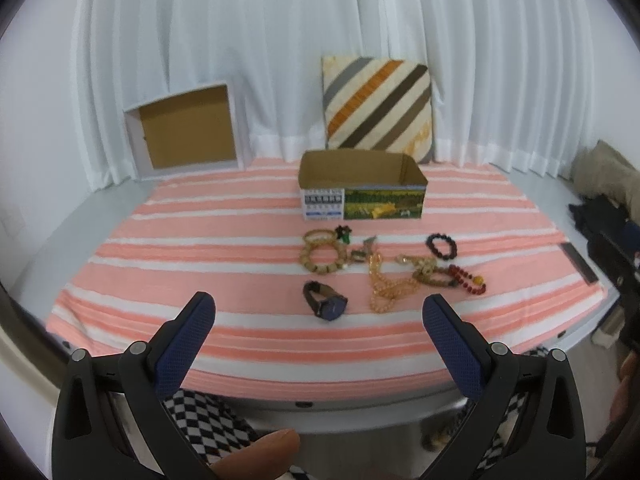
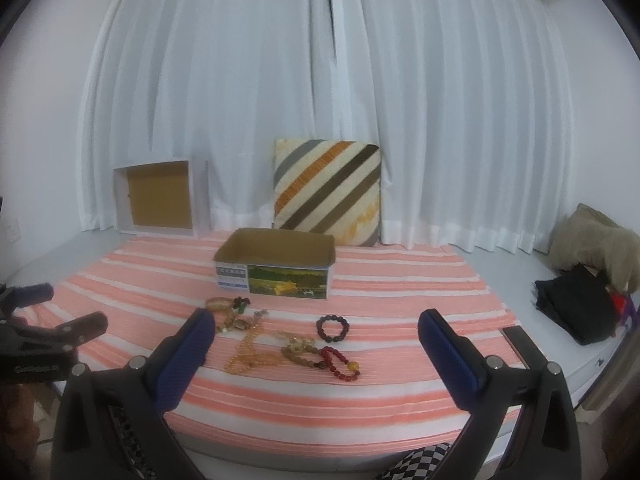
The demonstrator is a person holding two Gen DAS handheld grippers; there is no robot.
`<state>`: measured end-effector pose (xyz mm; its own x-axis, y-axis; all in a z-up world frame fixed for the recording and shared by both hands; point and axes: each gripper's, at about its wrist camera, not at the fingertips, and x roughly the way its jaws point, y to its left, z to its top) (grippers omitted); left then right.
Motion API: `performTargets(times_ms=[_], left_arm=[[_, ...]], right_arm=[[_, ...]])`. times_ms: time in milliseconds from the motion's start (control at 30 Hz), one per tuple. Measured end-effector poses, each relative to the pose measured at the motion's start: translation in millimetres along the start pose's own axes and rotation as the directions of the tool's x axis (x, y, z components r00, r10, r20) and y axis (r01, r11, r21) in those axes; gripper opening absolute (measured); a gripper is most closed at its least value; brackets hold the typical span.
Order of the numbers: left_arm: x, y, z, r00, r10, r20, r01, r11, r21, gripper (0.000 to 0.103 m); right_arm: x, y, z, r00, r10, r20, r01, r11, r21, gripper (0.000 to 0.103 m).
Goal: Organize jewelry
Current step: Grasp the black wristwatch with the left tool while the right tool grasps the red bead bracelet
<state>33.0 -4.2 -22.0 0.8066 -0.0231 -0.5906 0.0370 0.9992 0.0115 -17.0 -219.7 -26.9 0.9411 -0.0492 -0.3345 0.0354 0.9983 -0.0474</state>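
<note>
1. My left hand-held gripper [image 1: 319, 312] hangs above the near edge of the tabletop with its blue pads spread wide and nothing between them; my right hand-held gripper [image 2: 316, 328] is just as wide apart and just as empty

2. The jewelry lies loose on the pink-striped cloth [image 1: 160, 240], in front of the open cardboard box [image 1: 362, 184] that I take to be its home — nothing is in the box that I can see from here

3. Nearest my left pads is the watch [image 1: 325, 301], standing on its strap by itself; I judge it the easiest first pick, since it is apart from the tangle

4. I would come down with one pad on each side of the watch's case, not the strap, which looks likely to fold and slip

5. The wooden bead bracelets [image 1: 320, 250] lie overlapping at the left of the heap, touching a small green piece; take the top ring alone by pinching across its beads

6. For my right side, the dark bead bracelet [image 2: 331, 328] sits clear of the rest — a clean grab; the red bead bracelet [image 2: 340, 362] touches a brown one, so lift it slowly

7. The pale orange bead necklace [image 2: 250, 354] is long and looped; it may drag its neighbours, so I would leave it for last

8. Release low inside the box, not from above the rim
</note>
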Motion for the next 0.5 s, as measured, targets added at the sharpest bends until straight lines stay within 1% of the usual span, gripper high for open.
performTargets(times_ms=[67,167,233,300,367,400,467,500], left_arm=[[12,1,0,1.000,-0.003,-0.024,0.003,1.000,0.013,0.103],[32,11,0,0.997,-0.038,-0.064,0.037,0.999,-0.022,0.103],[48,17,-1,0.996,-0.007,-0.085,0.003,0.999,-0.038,0.103],[63,19,0,0.995,0.006,-0.102,-0.010,0.999,-0.031,0.103],[82,21,1,0.992,0.010,-0.129,-0.013,1.000,-0.026,0.103],[91,23,0,0.990,-0.001,-0.140,-0.004,0.999,-0.034,0.103],[108,29,-4,0.983,-0.090,-0.158,0.078,0.994,-0.077,0.103],[116,31,-7,0.977,-0.134,-0.168,0.118,0.988,-0.101,0.103]], right_arm=[[10,-6,0,1.000,-0.001,0.001,0.001,1.000,0.012,0.103],[26,-19,-3,1.000,-0.002,0.006,0.002,1.000,0.030,0.103],[39,-27,-7,1.000,-0.014,0.014,0.014,0.999,0.038,0.103],[54,-33,-12,0.999,-0.031,0.019,0.031,0.999,0.033,0.103],[71,-39,-21,0.999,-0.030,0.013,0.030,0.999,0.015,0.103],[80,-41,-26,1.000,-0.016,0.004,0.016,1.000,0.004,0.103],[99,-45,-37,0.999,0.017,-0.035,-0.018,1.000,-0.011,0.103],[108,-46,-43,0.997,0.030,-0.064,-0.031,0.999,-0.014,0.103]])
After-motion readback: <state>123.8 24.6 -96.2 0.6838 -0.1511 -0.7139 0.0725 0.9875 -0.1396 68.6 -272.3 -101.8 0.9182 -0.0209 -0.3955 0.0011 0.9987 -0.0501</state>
